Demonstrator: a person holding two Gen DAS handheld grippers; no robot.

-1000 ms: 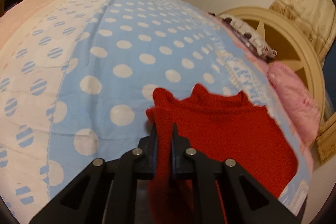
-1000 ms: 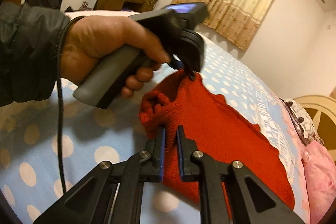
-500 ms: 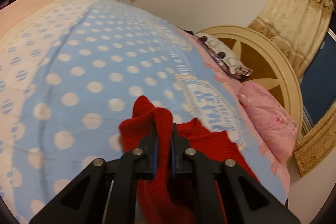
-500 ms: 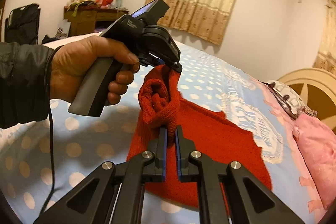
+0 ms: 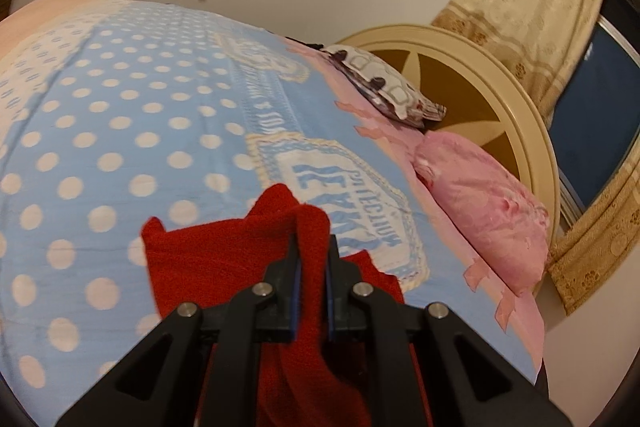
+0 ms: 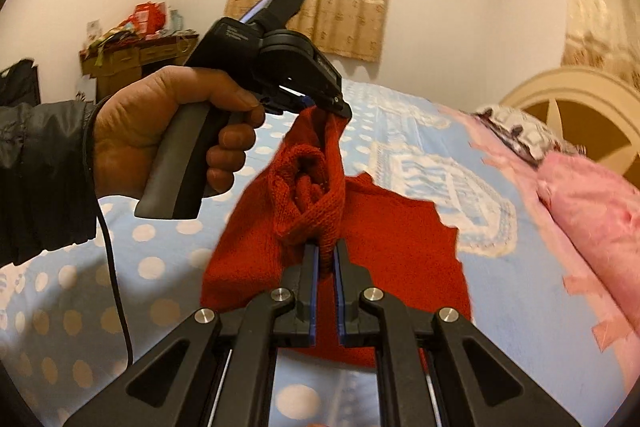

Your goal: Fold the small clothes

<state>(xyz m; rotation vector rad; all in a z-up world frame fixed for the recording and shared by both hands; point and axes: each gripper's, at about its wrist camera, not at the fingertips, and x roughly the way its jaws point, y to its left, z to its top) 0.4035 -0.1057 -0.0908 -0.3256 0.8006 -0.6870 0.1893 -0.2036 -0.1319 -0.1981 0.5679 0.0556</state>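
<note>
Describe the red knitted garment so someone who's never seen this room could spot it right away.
Start at the bed's blue blanket with white polka dots. The red knitted garment sits at its middle, its bunched top edge pinched by the left gripper and right gripper. It is the only red fabric on the bed.

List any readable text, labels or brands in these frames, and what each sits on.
Blue lettering on the white panel of the polka-dot bedspread: seen upside down and blurred, not reliably readable.
Small print on the left gripper's black housing: too small to read.
Red sweater, right gripper, pillows: no text visible.
</note>
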